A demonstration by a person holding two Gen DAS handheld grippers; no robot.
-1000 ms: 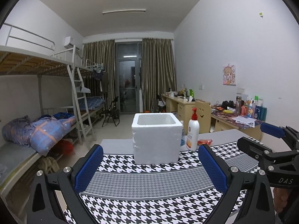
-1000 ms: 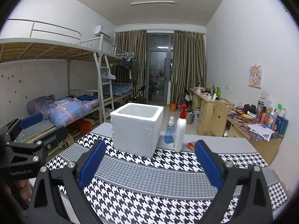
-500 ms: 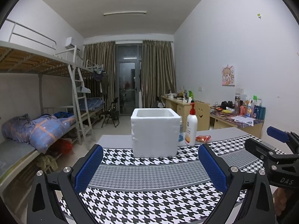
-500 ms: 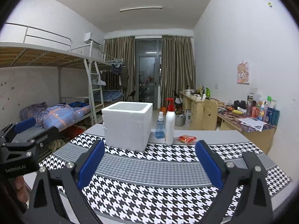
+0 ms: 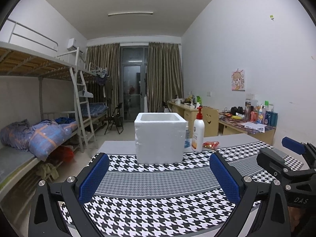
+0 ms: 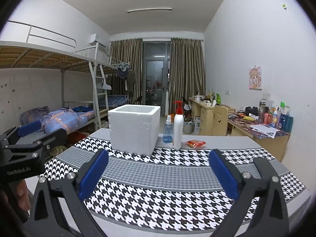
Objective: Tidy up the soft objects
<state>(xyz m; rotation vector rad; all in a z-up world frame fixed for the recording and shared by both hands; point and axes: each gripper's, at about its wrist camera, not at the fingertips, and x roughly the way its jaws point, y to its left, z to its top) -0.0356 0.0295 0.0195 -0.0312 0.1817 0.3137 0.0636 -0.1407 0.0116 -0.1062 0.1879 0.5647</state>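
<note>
Hovering with jaws apart and empty, left gripper [image 5: 158, 175] and right gripper [image 6: 158, 172] face the red packet [image 6: 195, 143], seemingly soft, beside a topple-prone lotion bottle [image 6: 177, 127] on the bench [image 6: 167, 179].

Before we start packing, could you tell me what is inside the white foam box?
Only the white foam box rim and the top of its inner walls show, plain white. The floor of the box is hidden by its front wall in both wrist views, so any contents cannot be seen.

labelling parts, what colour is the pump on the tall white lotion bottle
Red, clearest in the right wrist view: tall white plastic lotion bottle.
</note>
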